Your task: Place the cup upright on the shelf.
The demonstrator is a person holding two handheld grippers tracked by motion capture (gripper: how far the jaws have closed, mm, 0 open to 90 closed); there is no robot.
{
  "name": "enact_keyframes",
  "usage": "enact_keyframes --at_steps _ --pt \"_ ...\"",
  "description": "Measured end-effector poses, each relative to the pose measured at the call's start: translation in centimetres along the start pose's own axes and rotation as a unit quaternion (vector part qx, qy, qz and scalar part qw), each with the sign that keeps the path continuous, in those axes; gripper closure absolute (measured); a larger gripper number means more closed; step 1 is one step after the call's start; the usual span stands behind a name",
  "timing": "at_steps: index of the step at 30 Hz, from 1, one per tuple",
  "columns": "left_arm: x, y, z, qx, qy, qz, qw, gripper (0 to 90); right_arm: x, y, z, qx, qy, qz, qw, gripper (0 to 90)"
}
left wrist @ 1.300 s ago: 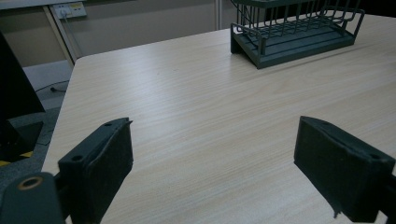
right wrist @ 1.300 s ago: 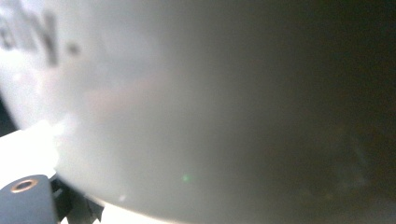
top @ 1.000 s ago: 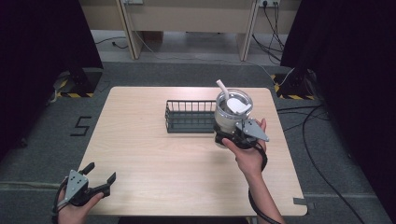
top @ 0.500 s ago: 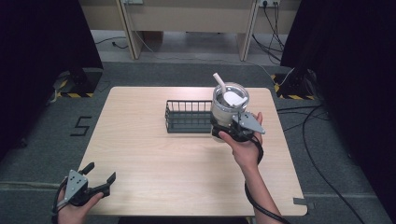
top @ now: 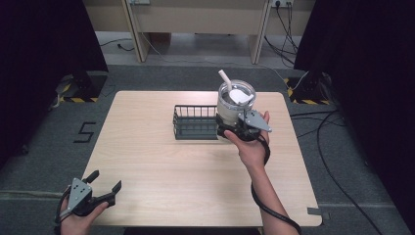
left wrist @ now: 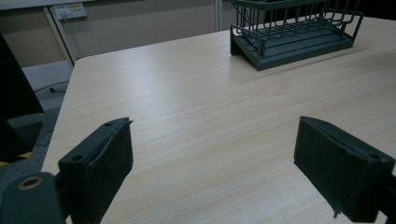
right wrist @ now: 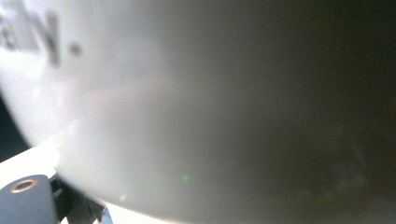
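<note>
A pale tumbler [top: 235, 100] with a clear lid and a white straw is held off the table, at the right end of the black wire basket [top: 193, 122]. My right gripper [top: 235, 128] is shut on its lower body; in the right gripper view the tumbler's wall [right wrist: 187, 102] is pressed up close and blurred, with dark lettering at the top left. My left gripper [top: 105, 191] hangs at the table's near left corner, open, with nothing between its pads [left wrist: 212, 168]. The basket [left wrist: 294, 28] stands far ahead of it.
The wooden table [top: 161, 166] has bare room between the basket and the near edge. A cable trails from the right gripper along the person's forearm [top: 266, 196]. Grey floor with cables and dark curtains surrounds the table.
The right gripper has carried the tumbler up and slightly left, toward the basket's right end. The left gripper has stayed still and open.
</note>
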State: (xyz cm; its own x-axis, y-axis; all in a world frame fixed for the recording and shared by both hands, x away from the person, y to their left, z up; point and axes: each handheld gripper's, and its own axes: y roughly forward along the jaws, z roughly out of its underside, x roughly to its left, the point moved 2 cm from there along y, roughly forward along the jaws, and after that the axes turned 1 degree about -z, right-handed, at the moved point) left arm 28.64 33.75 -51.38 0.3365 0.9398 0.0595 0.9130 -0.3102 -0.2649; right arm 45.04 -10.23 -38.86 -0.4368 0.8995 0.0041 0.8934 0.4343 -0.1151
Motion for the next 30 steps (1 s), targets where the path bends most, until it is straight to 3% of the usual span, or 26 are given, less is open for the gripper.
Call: enact_keyframes --at_steps 30 --pt "0.1 0.0 0.0 -0.003 -0.003 0.000 1.0000 11.1 0.6 3.7 -2.4 -0.009 0.006 -0.001 0.9999 9.8"
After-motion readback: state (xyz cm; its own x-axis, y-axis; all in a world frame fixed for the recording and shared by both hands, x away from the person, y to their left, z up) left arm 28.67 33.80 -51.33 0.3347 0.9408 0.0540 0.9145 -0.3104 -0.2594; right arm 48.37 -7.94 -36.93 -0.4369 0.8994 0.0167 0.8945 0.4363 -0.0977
